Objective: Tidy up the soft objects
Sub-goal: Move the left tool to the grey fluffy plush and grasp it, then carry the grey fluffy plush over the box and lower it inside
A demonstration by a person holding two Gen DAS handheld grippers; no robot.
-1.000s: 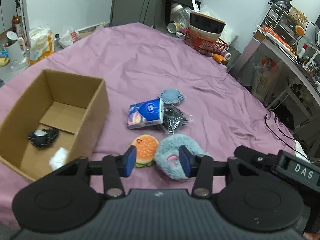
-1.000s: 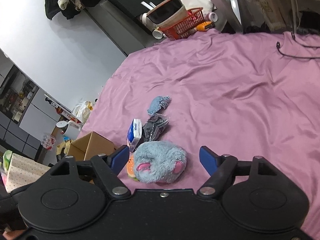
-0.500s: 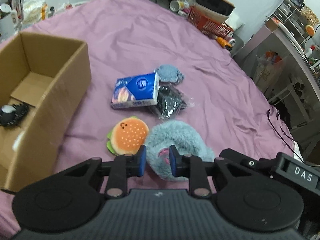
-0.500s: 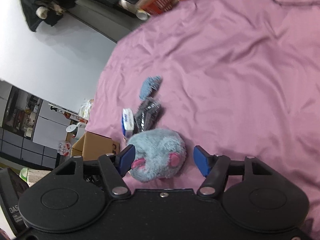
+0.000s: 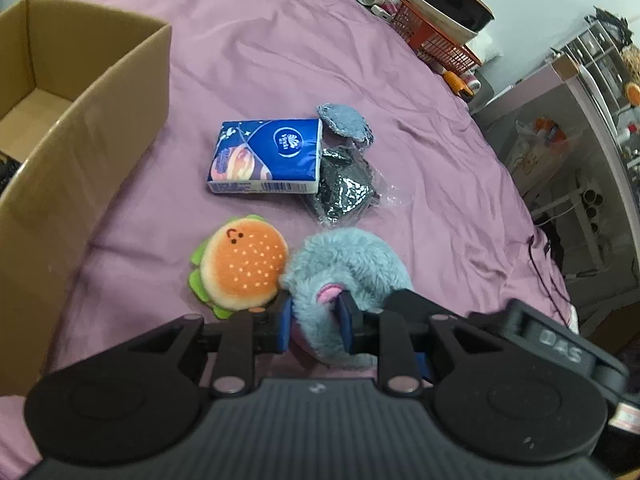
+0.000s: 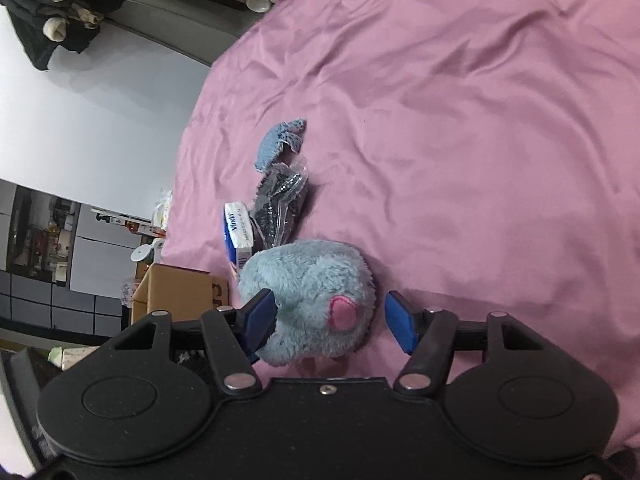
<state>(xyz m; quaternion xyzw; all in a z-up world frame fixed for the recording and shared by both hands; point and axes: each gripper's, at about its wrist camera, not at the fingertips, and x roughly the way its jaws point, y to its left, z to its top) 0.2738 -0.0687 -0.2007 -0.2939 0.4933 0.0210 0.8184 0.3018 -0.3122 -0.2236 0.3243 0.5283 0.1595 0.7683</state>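
Both tongs have dropped onto the blue plush toy (image 5: 352,264): the left gripper (image 5: 314,322) has just closed, pinching its fur, while the right gripper (image 6: 332,322), narrowing, straddles it without clamping, so lifting toward the box (image 5: 100,120) looks next.

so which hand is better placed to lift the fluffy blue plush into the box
Left: its tongs already pinch the fluffy blue plush toy, beside the cardboard box. The right tongs only straddle it, one pad clear.
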